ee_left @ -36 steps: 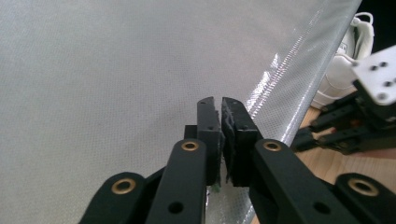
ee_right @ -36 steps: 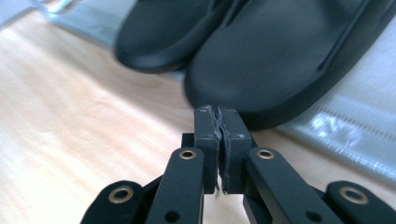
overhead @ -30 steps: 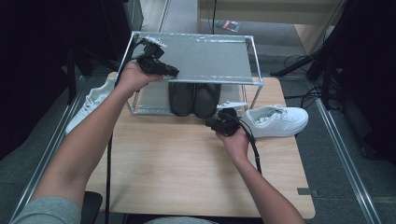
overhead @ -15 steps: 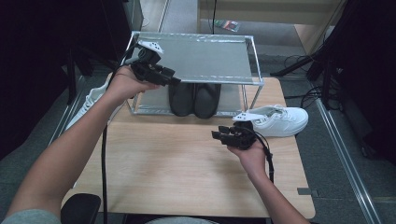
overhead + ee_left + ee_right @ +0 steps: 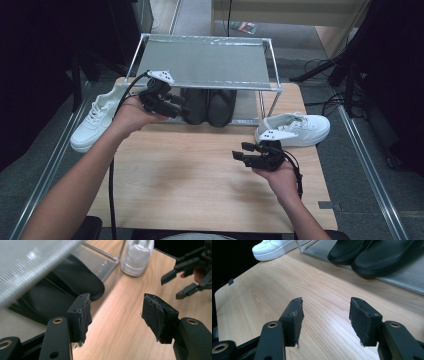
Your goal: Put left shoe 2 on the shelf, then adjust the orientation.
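Note:
A pair of black shoes [image 5: 207, 105] lies on the lower shelf of a metal rack [image 5: 200, 62] at the back of the wooden table [image 5: 190, 190]. One white sneaker [image 5: 295, 130] rests to the right of the rack, another white sneaker [image 5: 95, 120] at the table's left edge. My left gripper [image 5: 181, 103] is open, its jaws just in front of the left black shoe [image 5: 67, 282]. My right gripper [image 5: 241, 153] hovers open over the table, left of the right sneaker, with nothing between its fingers [image 5: 294, 317]. The left gripper view also shows that sneaker [image 5: 138, 255] and the other gripper [image 5: 190, 277].
The rack's mesh top shelf [image 5: 30, 257] overhangs the black shoes [image 5: 372, 252]. Bare wood spreads across the front and middle of the table. Dark furniture and cables [image 5: 325, 100] surround the table, and a metal rail [image 5: 370, 170] runs along its right side.
My right gripper has drawn back from the rack toward the person's side. My left gripper has dropped from the rack's top shelf level down in front of the black shoes.

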Action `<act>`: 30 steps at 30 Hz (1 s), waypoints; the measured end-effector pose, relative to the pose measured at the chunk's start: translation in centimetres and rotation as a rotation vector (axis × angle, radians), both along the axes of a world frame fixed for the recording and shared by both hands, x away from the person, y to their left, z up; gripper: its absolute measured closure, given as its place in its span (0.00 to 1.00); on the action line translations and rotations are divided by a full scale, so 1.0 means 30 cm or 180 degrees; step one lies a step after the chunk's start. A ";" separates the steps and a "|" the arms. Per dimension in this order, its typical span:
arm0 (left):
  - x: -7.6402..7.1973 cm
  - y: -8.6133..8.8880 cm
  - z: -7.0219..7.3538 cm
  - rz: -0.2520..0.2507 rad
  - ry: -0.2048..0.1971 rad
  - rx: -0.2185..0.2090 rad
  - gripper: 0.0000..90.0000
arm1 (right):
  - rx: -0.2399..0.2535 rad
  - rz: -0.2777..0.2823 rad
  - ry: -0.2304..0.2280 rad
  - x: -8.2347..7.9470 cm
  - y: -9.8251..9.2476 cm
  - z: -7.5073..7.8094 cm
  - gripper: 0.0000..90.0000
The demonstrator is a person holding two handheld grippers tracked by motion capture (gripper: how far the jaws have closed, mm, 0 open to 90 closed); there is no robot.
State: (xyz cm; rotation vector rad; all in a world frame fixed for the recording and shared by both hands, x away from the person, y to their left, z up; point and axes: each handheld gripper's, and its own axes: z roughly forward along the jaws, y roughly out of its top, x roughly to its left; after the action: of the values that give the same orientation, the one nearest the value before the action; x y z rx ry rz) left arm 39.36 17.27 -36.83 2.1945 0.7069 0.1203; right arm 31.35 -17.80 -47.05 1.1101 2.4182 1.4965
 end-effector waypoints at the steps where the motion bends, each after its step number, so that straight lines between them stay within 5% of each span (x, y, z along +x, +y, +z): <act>1: 0.000 0.000 0.000 0.0000 0.0000 0.0000 0.44 | 0.0000 0.0000 0.0000 0.000 0.000 0.000 0.50; 12: -0.121 0.069 -0.155 -0.0027 0.0162 -0.0085 0.43 | -0.0107 0.0058 0.0078 0.010 -0.001 -0.018 0.49; 23: -0.128 0.127 -0.223 0.0014 0.0240 -0.0057 0.43 | -0.0035 0.0044 0.0095 0.012 0.013 -0.019 0.49; 30: -0.139 0.211 -0.245 0.0193 0.0241 -0.0069 0.43 | -0.0082 0.0084 0.0106 0.009 0.034 -0.027 0.49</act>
State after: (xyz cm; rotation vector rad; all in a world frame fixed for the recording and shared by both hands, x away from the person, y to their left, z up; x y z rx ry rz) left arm 35.21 23.60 -44.18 2.1671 0.8135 0.0604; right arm 31.62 -16.78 -47.85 1.1112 2.4763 1.4618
